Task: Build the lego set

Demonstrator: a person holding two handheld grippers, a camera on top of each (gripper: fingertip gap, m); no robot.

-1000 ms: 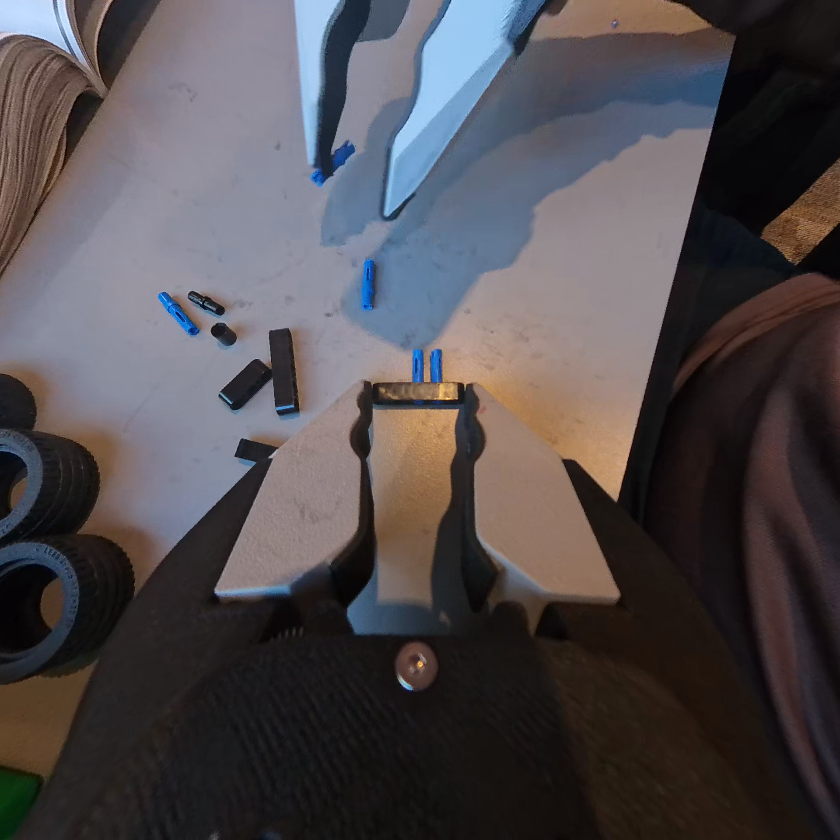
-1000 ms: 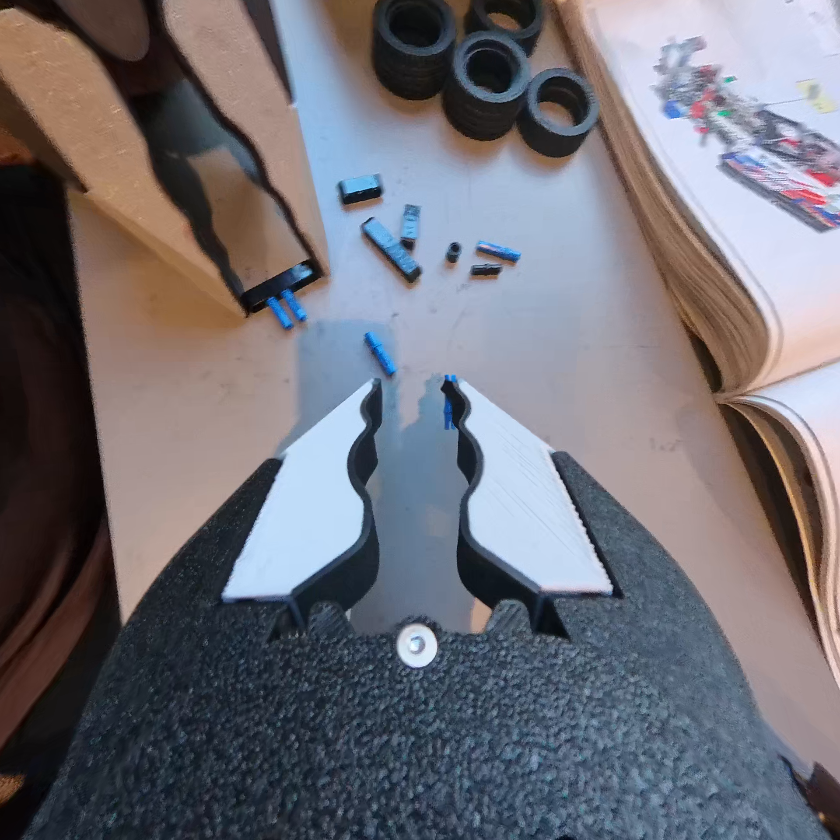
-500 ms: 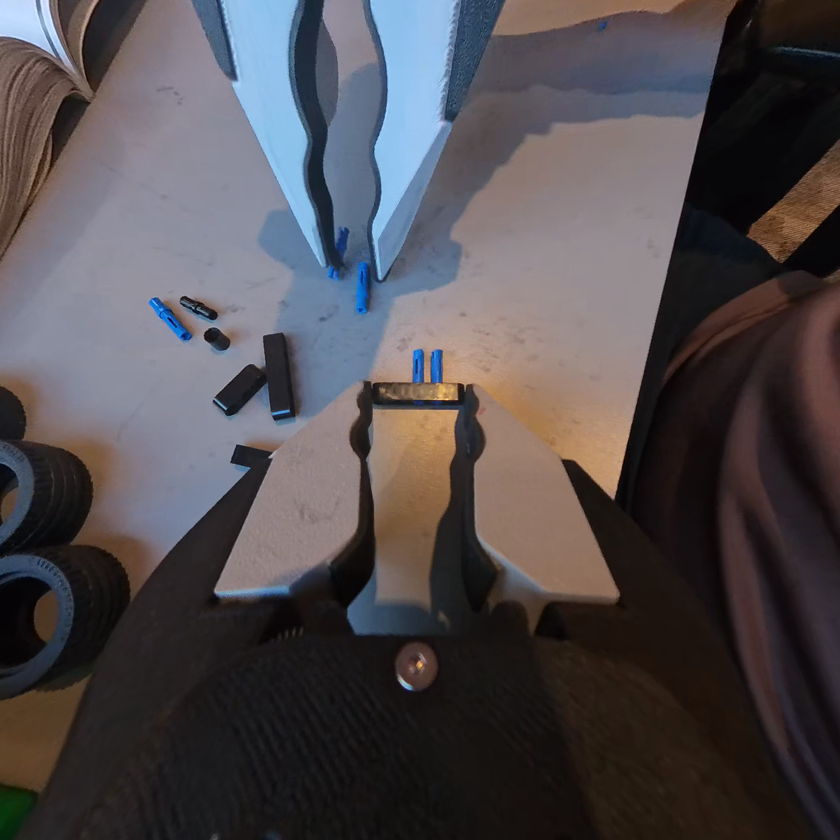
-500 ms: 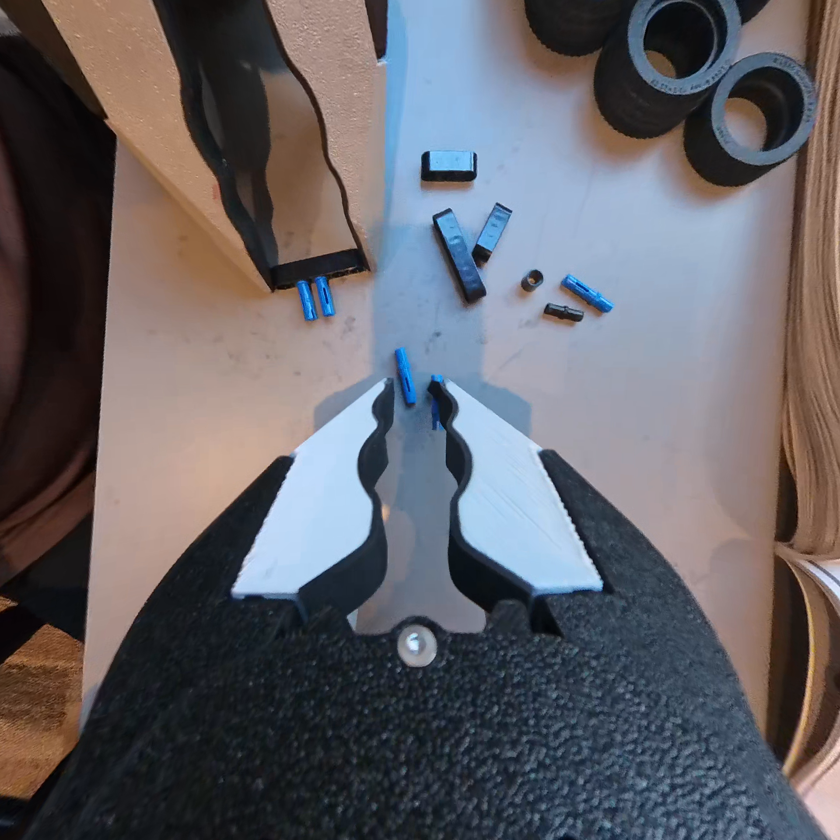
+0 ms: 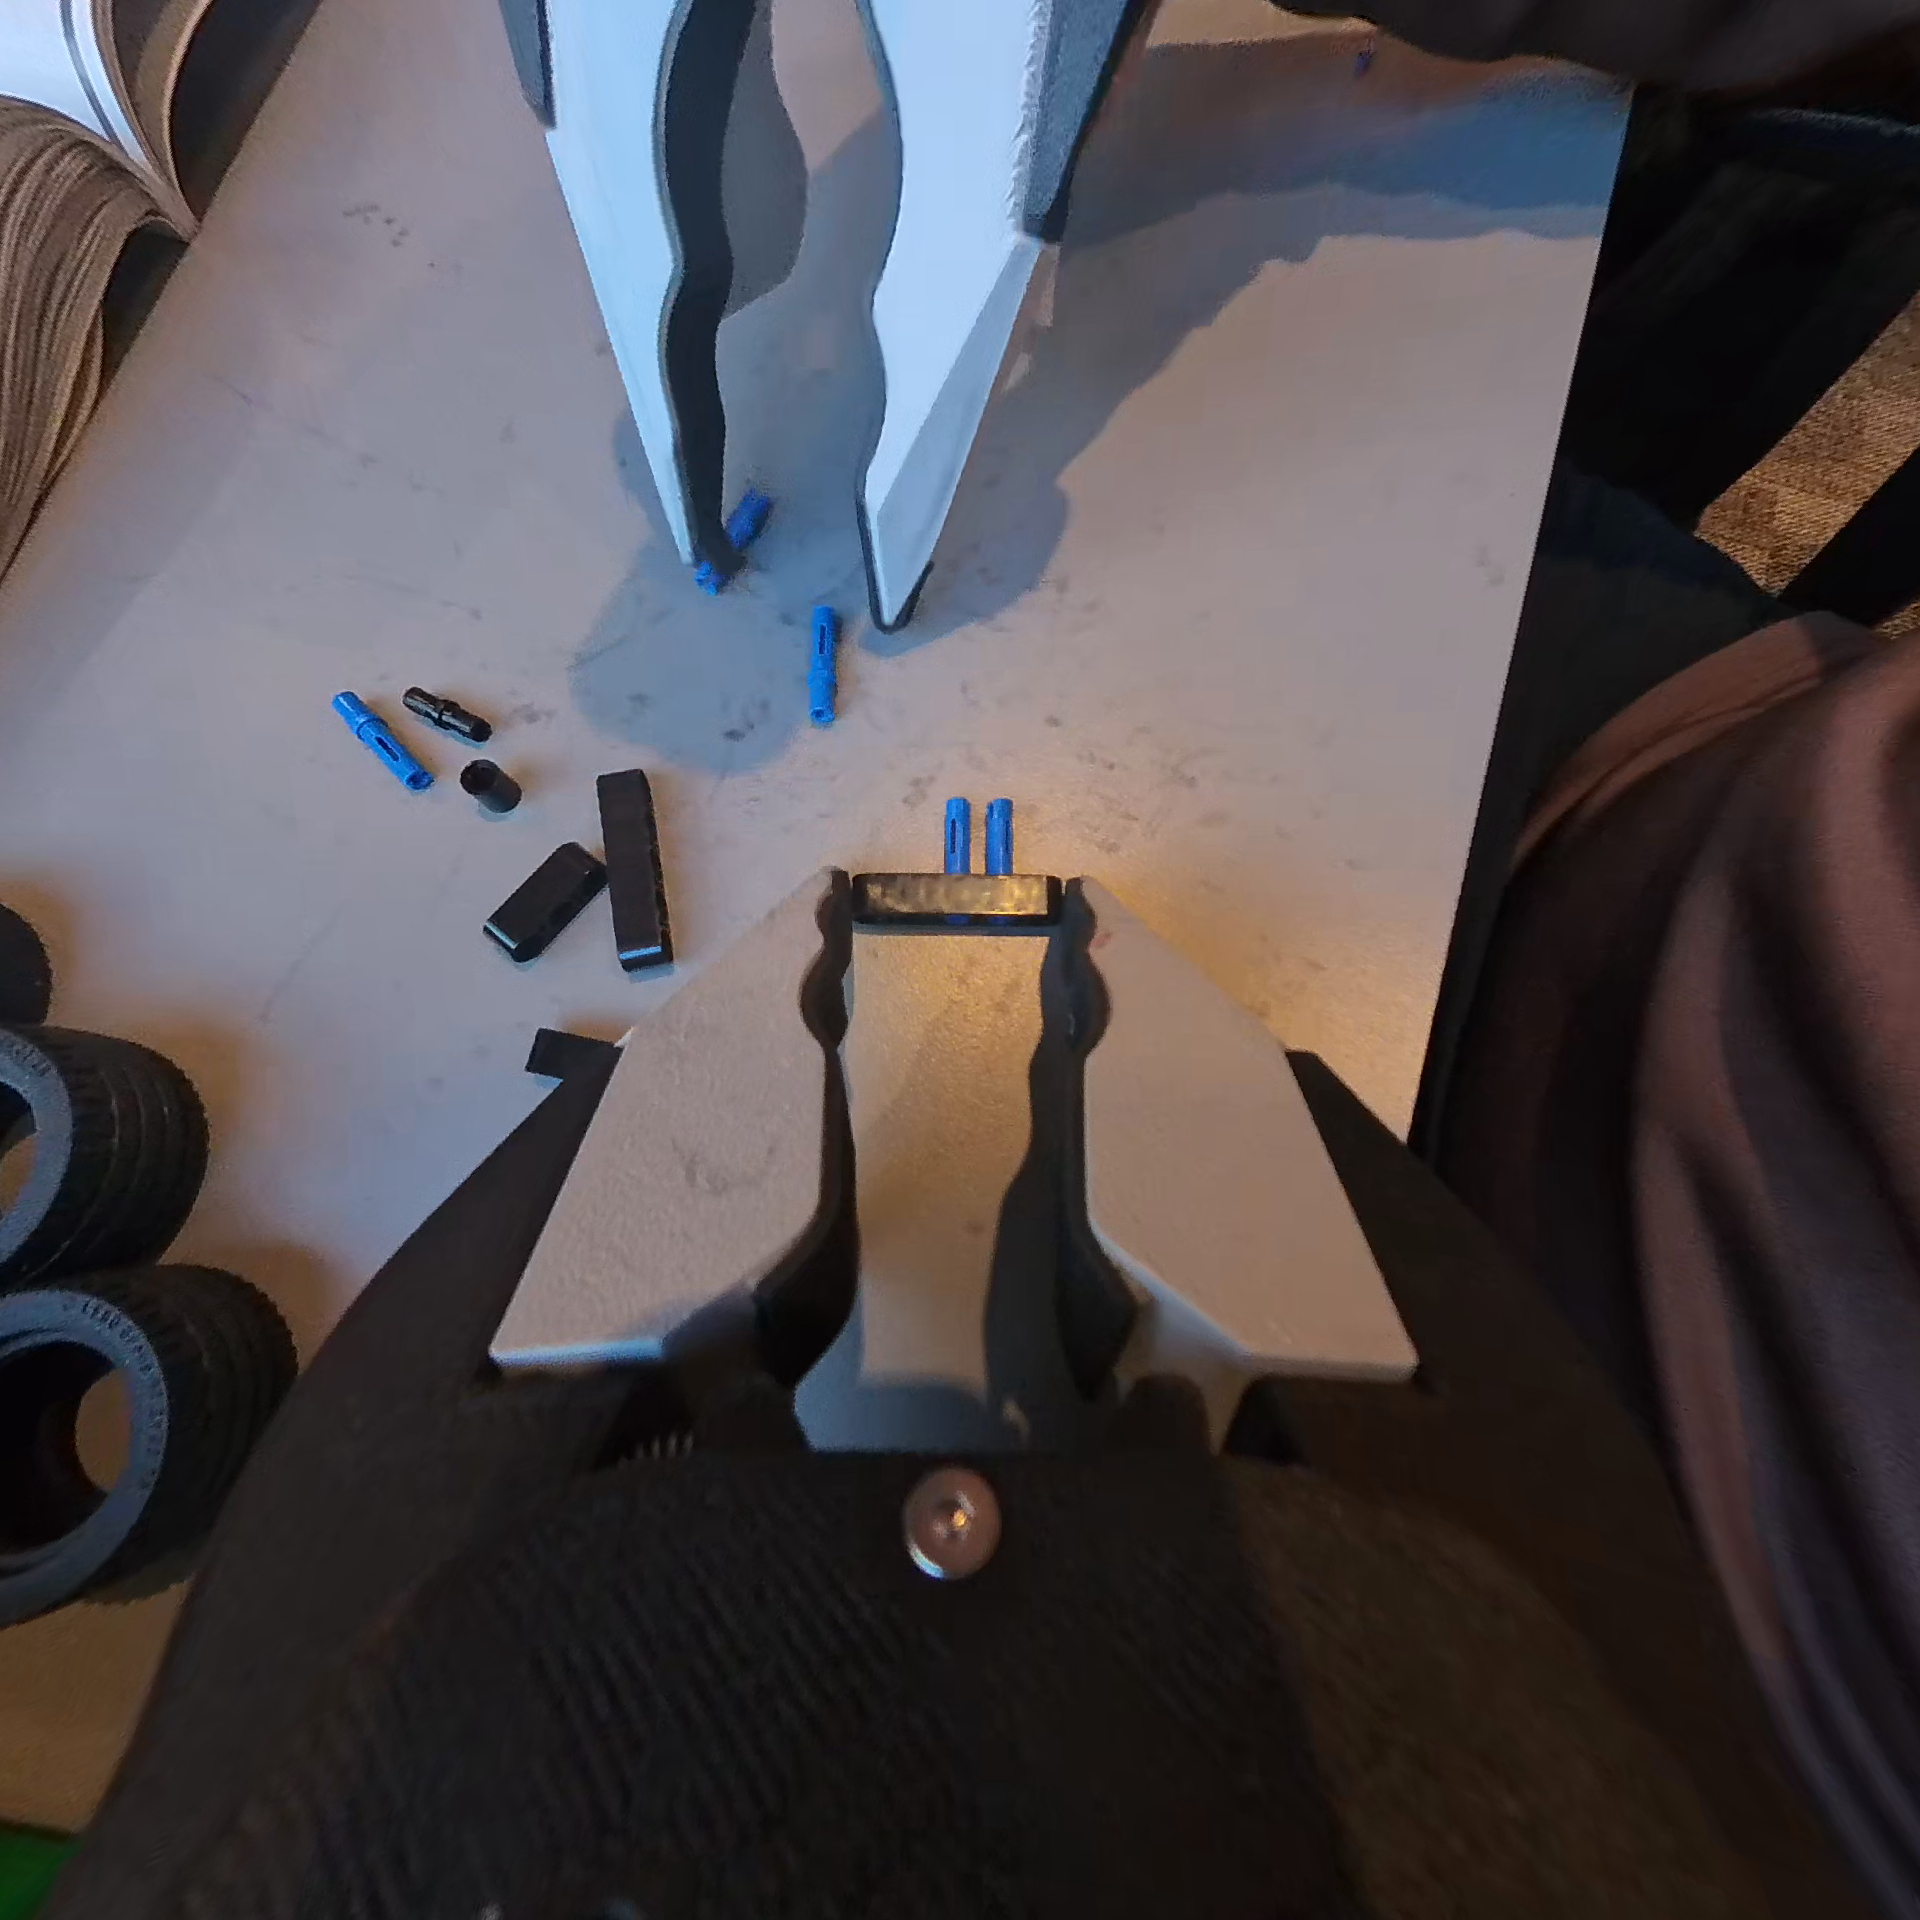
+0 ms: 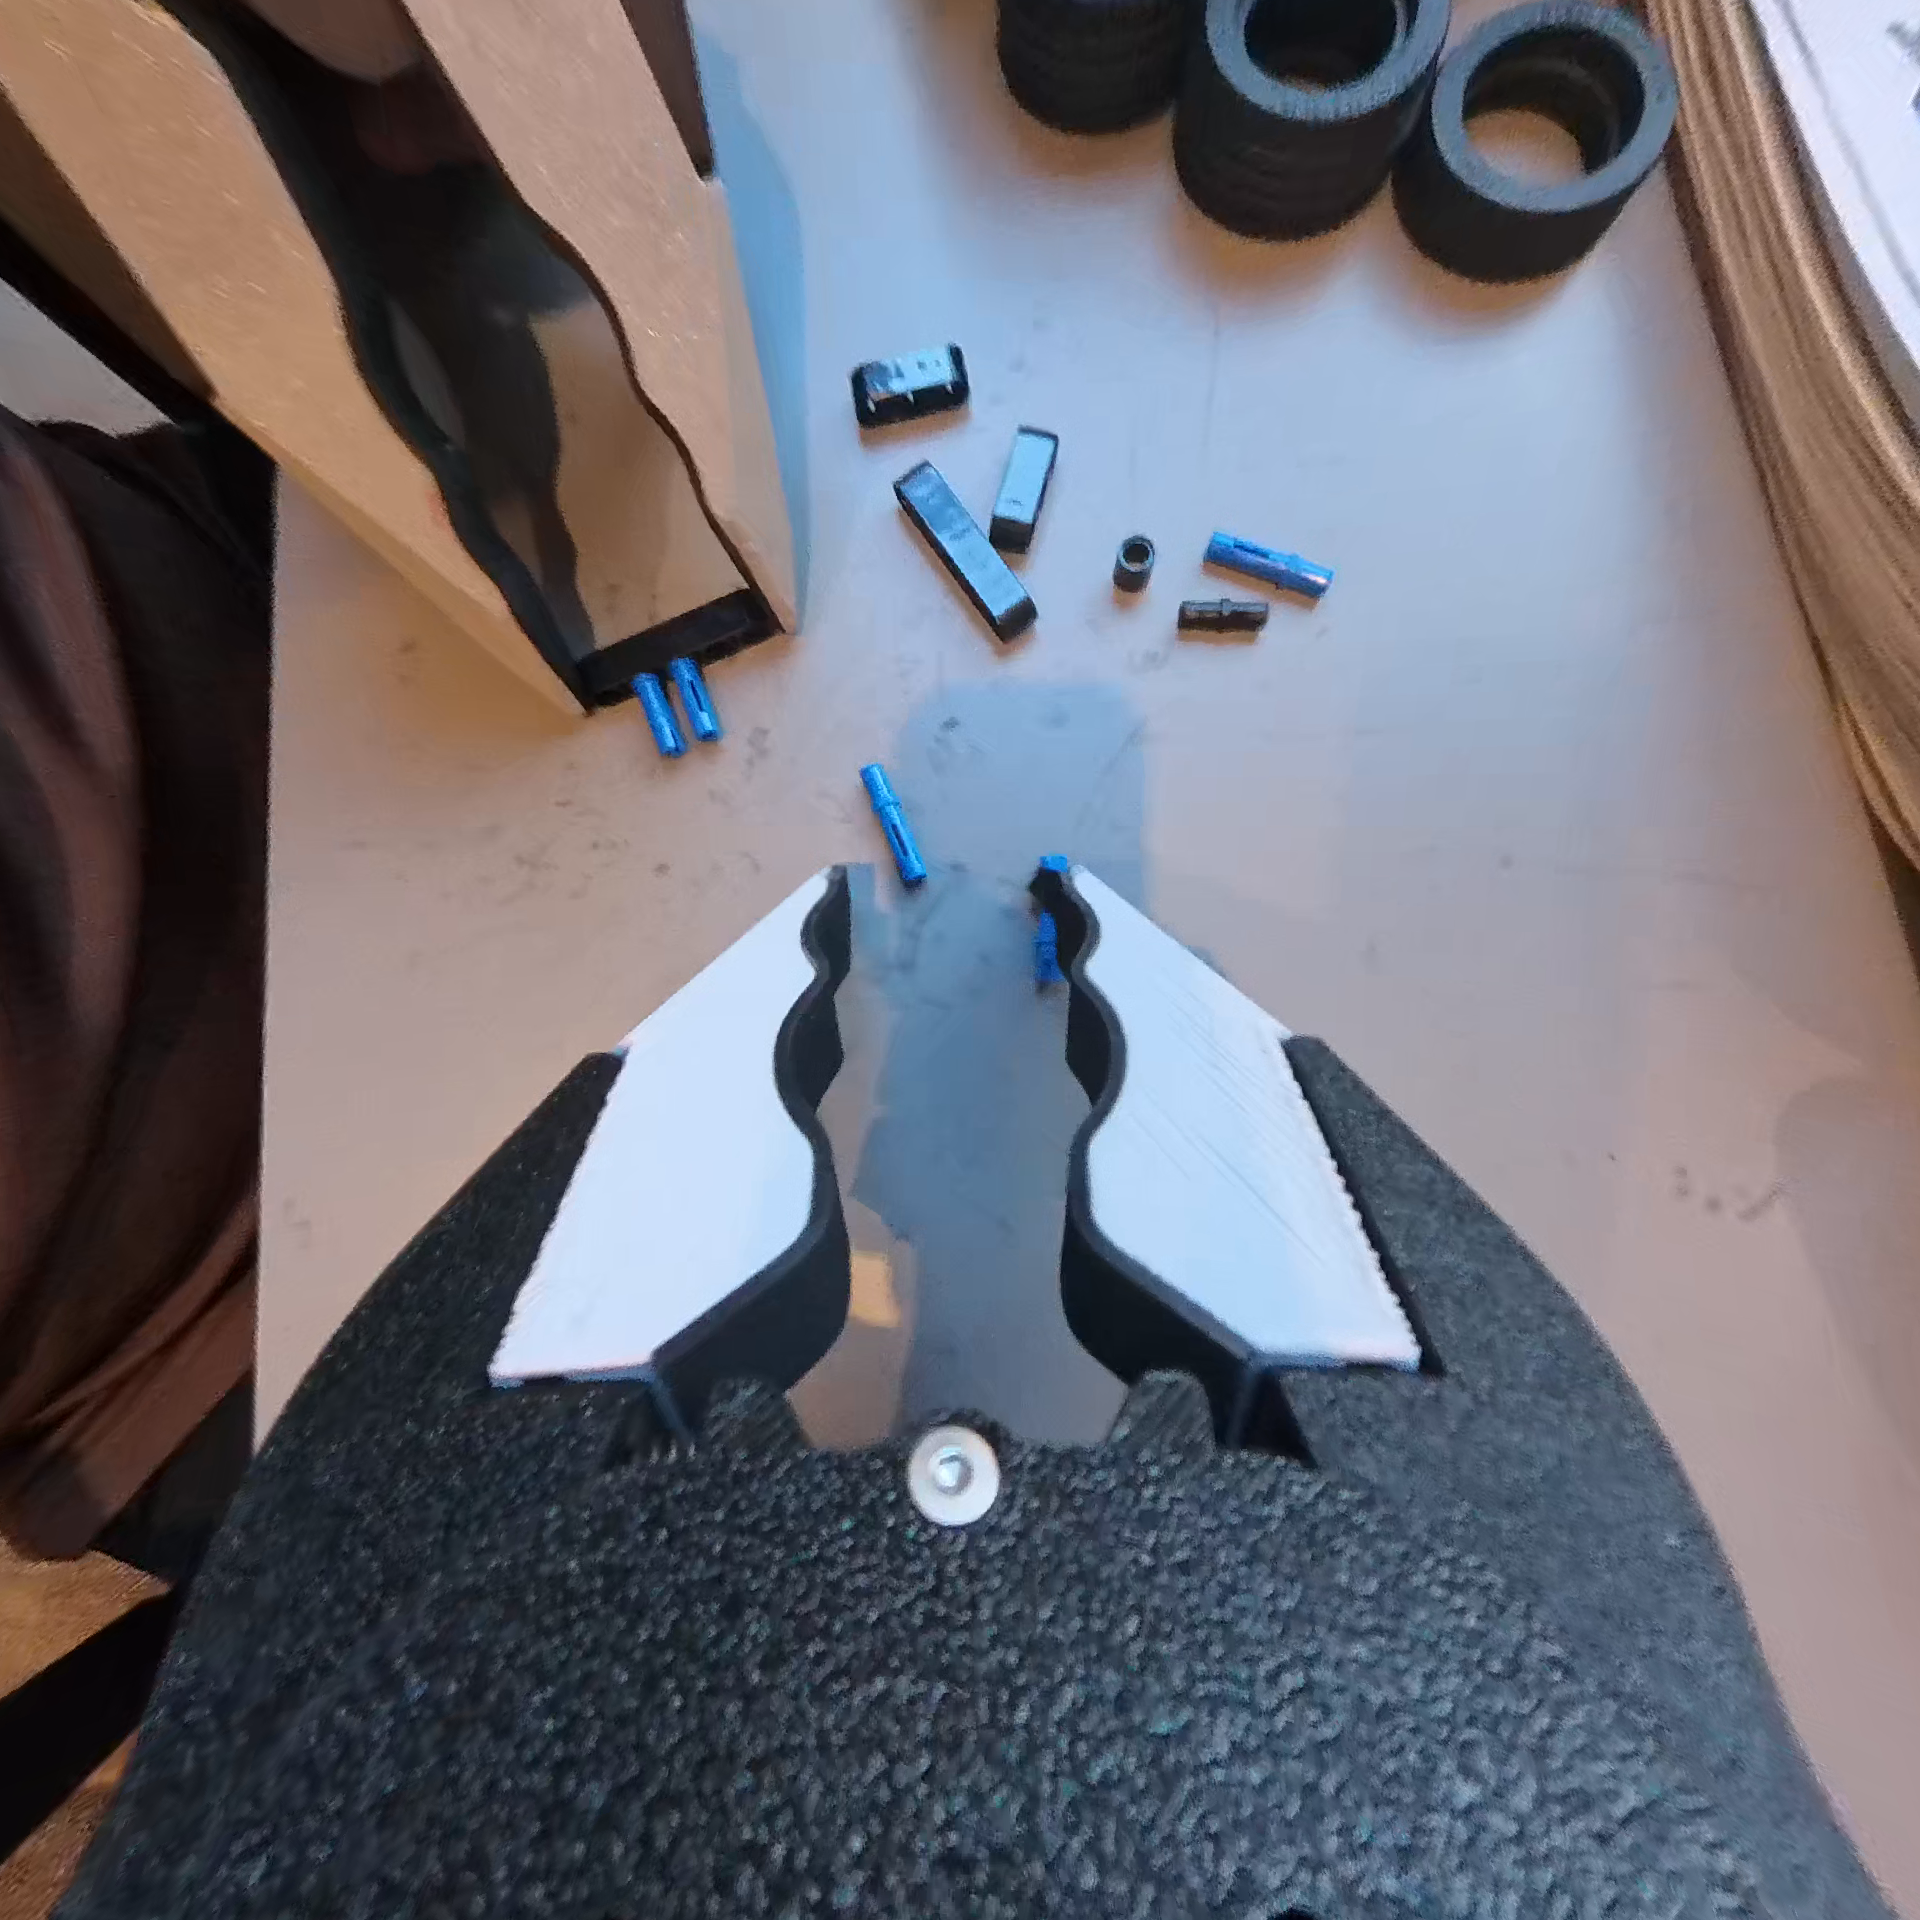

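Observation:
My left gripper [image 5: 956,896] is shut on a short black beam [image 5: 954,900] with two blue pins [image 5: 978,834] sticking out of its far side, held just above the table. It shows in the right wrist view [image 6: 673,652] at the upper left. My right gripper [image 6: 945,883] is open, its tips close to the table; it also shows in the left wrist view [image 5: 800,587]. A blue pin [image 6: 1045,943] clings to the inner side of one of its fingers and is not clamped. A loose blue pin [image 6: 891,824] lies on the table just ahead of its tips.
On the white table [image 6: 1455,935] lie two black beams [image 6: 964,549], a smaller black piece [image 6: 910,382], a black bush [image 6: 1135,562], a black pin [image 6: 1222,615] and a blue pin [image 6: 1268,562]. Black tyres [image 6: 1527,177] stand beyond them. An open instruction book [image 6: 1808,343] lies at the right. The table edge and a person's clothing [image 5: 1714,1143] are close on the right of the left wrist view. Tip to tip, the grippers are about 7 cm apart. My left tips are roughly 5 cm from the smaller black piece [image 6: 910,382].
My right gripper came down toward the loose blue pin, narrowed, then opened wider again. The pin on its finger stayed there. My left gripper has kept still with the beam.

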